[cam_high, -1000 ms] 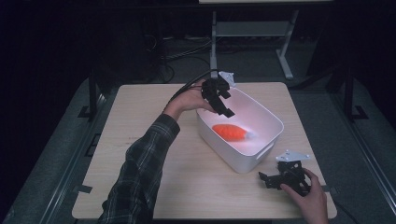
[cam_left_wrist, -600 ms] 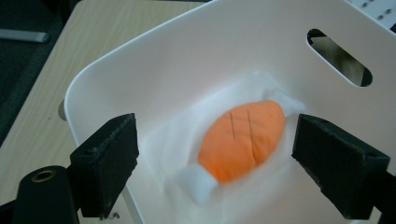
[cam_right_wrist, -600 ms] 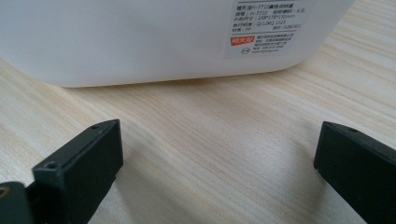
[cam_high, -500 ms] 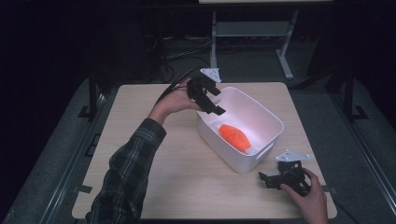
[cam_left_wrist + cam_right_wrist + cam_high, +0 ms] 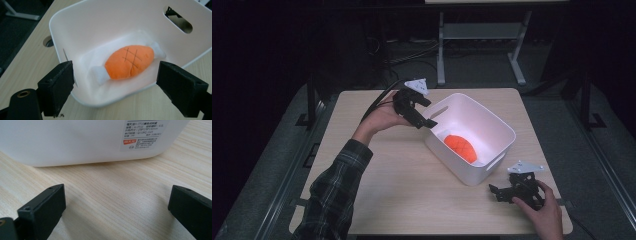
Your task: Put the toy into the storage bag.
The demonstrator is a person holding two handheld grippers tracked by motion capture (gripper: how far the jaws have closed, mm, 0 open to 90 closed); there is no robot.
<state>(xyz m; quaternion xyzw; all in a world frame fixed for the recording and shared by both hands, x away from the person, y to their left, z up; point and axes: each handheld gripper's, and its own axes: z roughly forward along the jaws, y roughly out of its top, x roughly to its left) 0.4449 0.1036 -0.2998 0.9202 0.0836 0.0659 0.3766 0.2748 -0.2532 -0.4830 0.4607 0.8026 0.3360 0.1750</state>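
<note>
On the tub's outer wall, seen from my right gripper view, I read a white sticker with rows of small grey print too fine to make out in full, though one line seems to give dimensions, and a small red box with white characters sits low on its left side. The toy is a soft orange oval, stitched with a dark crosshatch on top and capped with white fabric tufts at both ends, like a wrapped sweet. It lies on the floor of the white tub, near the middle, touching neither gripper. My left gripper hangs just outside the tub's rim at the handle-slot end, jaws spread wide with nothing between them; in its own view they frame the toy from above the near wall. My right gripper rests low on the wooden table just beside the tub's near corner, jaws likewise spread and empty, pointing at the tub's wall.
</note>
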